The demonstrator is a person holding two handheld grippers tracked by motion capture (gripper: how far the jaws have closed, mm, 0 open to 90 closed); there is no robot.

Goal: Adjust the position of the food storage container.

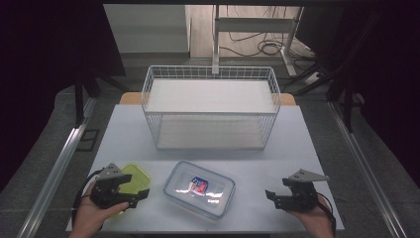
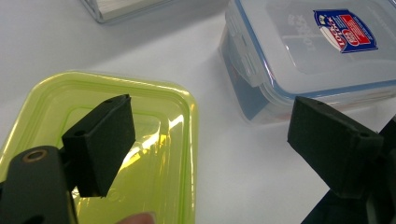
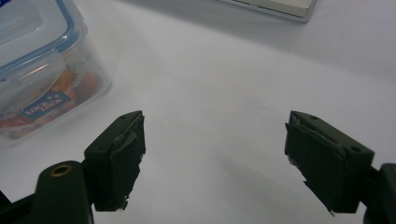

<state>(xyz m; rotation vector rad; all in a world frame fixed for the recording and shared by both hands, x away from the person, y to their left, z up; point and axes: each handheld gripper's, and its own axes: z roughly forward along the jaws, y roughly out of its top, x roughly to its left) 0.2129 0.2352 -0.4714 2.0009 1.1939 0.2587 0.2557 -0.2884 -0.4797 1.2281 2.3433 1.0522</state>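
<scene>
A clear lidded box [image 1: 199, 189] with a blue seal and a red-and-blue label lies at the front middle of the white table [image 1: 277, 144]. Left of it lies a translucent yellow-green box [image 1: 134, 177]. My left gripper [image 1: 135, 197] hovers open over that green box's right edge, pointing right. In the left gripper view, one jaw of the left gripper [image 2: 215, 140] hangs over the green box [image 2: 159, 140] and the other near the clear box [image 2: 317, 51]. My right gripper [image 1: 273, 197] is open at the front right, aimed left. Bare table lies between the jaws of the right gripper [image 3: 219, 158], with the clear box [image 3: 37, 65] to their left.
A white wire basket [image 1: 210, 106] with two shelves stands across the back of the table, its base edge [image 3: 275, 7] just ahead of the right gripper. A metal rail [image 1: 59, 163] runs along the left of the table and a stand with cables [image 1: 257, 29] is behind it.
</scene>
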